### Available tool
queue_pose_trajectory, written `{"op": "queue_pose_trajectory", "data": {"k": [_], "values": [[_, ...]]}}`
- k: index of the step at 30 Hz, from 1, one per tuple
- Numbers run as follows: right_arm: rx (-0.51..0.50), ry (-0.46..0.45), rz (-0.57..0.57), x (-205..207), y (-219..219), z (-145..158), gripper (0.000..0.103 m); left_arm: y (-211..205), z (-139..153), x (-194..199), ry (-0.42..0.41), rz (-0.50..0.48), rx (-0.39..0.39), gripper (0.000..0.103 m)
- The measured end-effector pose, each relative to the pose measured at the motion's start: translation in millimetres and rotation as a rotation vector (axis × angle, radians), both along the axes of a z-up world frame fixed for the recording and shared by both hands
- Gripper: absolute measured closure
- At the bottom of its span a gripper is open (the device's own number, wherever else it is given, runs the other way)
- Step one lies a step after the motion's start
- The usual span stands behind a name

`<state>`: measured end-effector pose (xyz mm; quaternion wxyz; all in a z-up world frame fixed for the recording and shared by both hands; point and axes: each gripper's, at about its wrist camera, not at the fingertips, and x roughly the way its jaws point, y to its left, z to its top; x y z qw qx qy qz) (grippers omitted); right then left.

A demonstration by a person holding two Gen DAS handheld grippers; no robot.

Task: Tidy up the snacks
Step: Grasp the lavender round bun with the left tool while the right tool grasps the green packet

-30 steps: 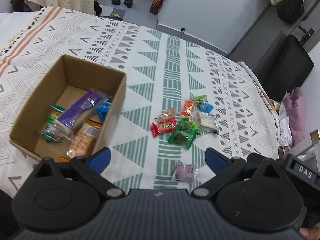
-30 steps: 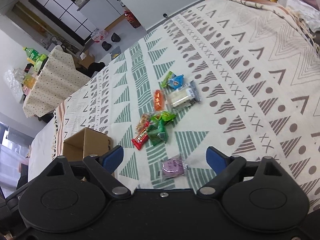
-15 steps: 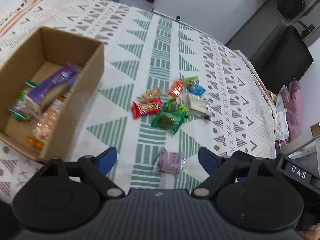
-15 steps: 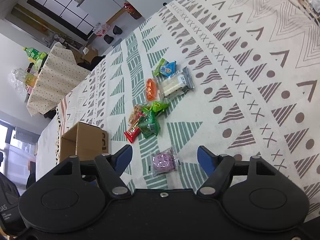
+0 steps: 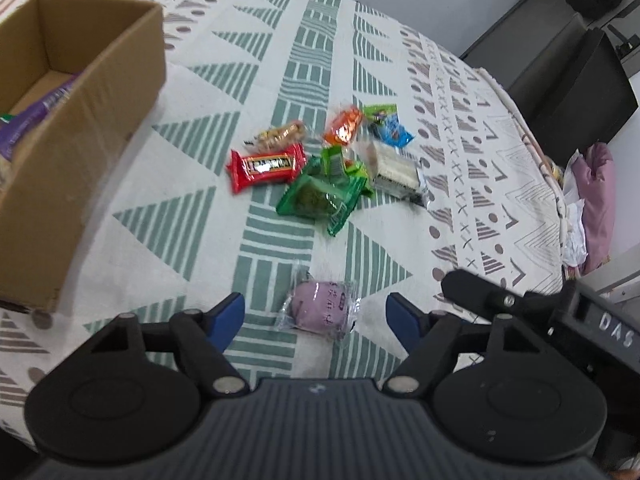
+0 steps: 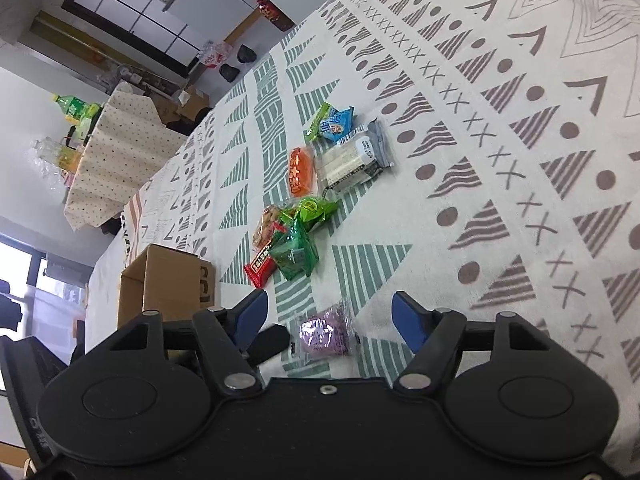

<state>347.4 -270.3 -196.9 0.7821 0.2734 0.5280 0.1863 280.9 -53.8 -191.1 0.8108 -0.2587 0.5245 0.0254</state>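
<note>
Left wrist view: the left claw (image 5: 315,316) hangs with its blue-tipped fingers (image 5: 226,320) spread wide apart, and the small purple snack in a clear plastic wrapper (image 5: 320,310) lies on the patterned cloth of the bed (image 5: 192,216) right between those tips, slightly ahead of them. From the right wrist view the same purple snack (image 6: 324,336) sits between the spread tips of the right claw (image 6: 326,318) too, which is also apart and holds nothing. Both claws seem about equally near; the left one looks better centred on it, and it is on the side of the brown cardboard box (image 5: 76,120), which stands toward the left edge of the bed with a purple packet already inside.

The purple snack is a roundish cake with wrapper ends flaring out, so its long axis is weak; in the left view it runs roughly left to right, across the gap between the fingers. That suggests a close along the wrapper's length unless the claw is turned.

Farther along the bed lies the cluster of other snacks: a red wrapped bar (image 5: 266,166), a green foil pouch (image 5: 320,196), an orange packet (image 5: 344,128) and a clear pack of pale wafers (image 5: 394,168), touching or overlapping one another, well apart from the purple one.
</note>
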Motion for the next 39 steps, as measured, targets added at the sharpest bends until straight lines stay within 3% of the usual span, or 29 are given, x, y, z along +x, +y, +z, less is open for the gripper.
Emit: {"op": "queue_pose_trajectory", "data": {"k": [10,15,24,39], "values": [[0.051,-0.033,-0.001,10,1,-22,0.034,-10,-37,13,0.035,-0.007,-0.016,0.044],[0.076,-0.057,0.007,15,6,-26,0.034,-9,-44,14,0.031,0.006,0.002,0.065],[0.127,-0.092,0.056,28,29,-32,0.034,16,-38,16,0.019,0.034,0.037,0.069],[0.087,-0.105,0.124,42,71,-49,0.035,63,-33,15,-0.011,0.111,0.092,0.069]]}}
